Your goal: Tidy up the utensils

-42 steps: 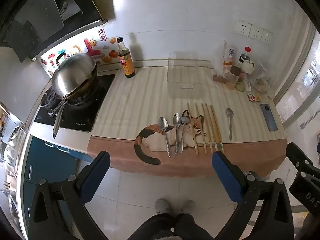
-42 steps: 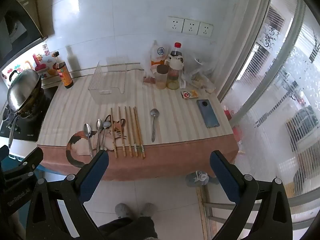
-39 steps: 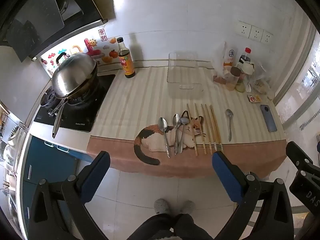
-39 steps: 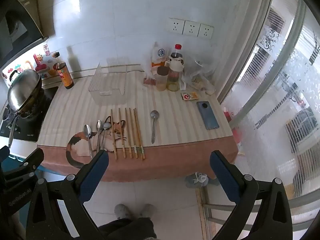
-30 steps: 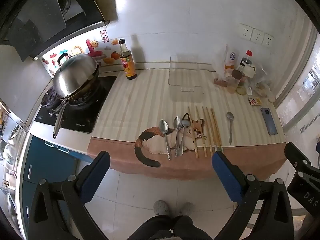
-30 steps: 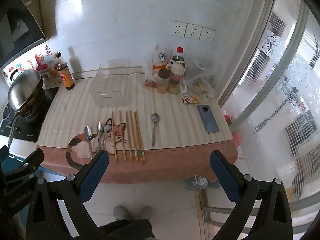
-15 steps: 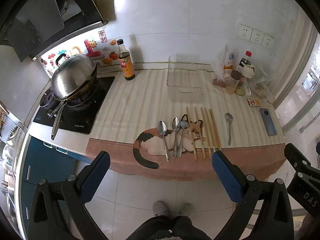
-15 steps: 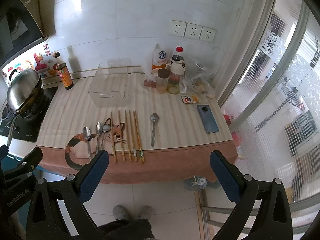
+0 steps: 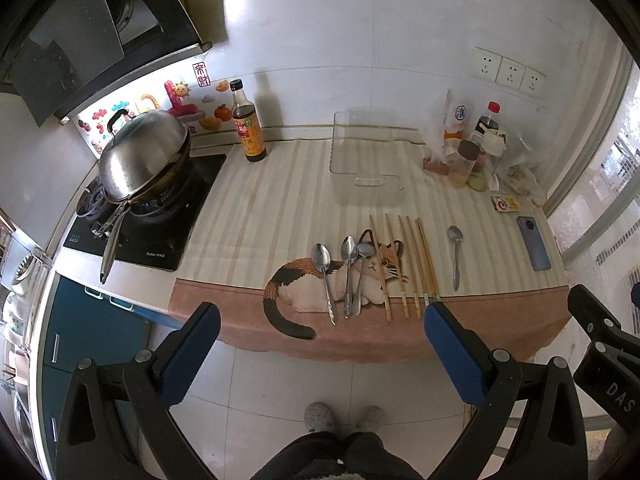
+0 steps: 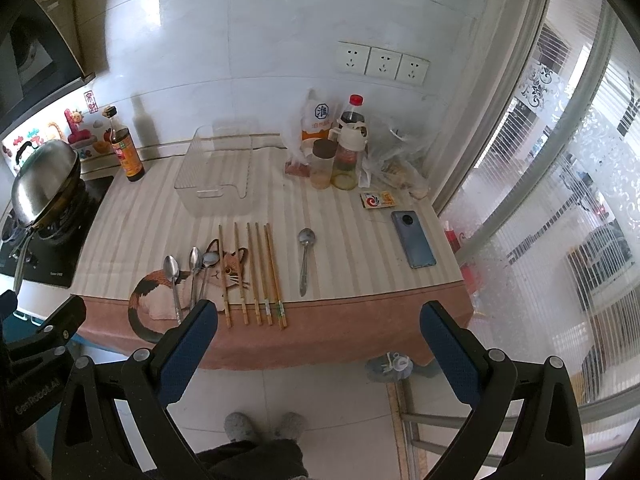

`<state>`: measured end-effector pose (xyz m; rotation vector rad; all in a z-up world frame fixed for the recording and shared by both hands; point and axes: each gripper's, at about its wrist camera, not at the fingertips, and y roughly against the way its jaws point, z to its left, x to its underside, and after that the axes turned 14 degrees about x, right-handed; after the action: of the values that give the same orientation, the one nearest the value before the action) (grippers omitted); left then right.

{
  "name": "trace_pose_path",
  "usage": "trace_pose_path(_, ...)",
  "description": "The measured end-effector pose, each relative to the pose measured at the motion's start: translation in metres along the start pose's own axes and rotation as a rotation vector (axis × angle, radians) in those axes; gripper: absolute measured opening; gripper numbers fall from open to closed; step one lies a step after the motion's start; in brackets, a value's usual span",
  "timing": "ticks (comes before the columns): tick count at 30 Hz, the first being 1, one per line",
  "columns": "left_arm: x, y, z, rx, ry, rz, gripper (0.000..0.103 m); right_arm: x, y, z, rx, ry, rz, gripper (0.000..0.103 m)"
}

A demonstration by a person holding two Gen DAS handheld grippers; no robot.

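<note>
Three metal spoons lie side by side on the cat-print cloth. Several wooden chopsticks lie in a row to their right. A single spoon lies apart, further right. A clear plastic tray stands empty behind them. My left gripper is open and empty, held in front of the counter edge, well back from the utensils. My right gripper is also open and empty, in front of the counter edge.
A wok sits on the stove at left. A dark sauce bottle stands by the wall. Jars, bottles and bags cluster at the back right. A phone and a small packet lie at right.
Both grippers have drifted slightly back and up from the counter, so the scene looks a little smaller. Nothing on the counter has moved.
</note>
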<state>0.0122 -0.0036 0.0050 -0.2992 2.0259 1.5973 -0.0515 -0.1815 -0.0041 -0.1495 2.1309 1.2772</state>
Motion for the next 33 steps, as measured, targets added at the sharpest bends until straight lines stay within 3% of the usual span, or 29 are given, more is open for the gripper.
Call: trace_pose_path(33, -0.0001, 0.0011, 0.0014, 0.003, -0.003, -0.002, 0.103, 0.0015, 0.0029, -0.0023, -0.006, -0.003, 0.004, 0.102)
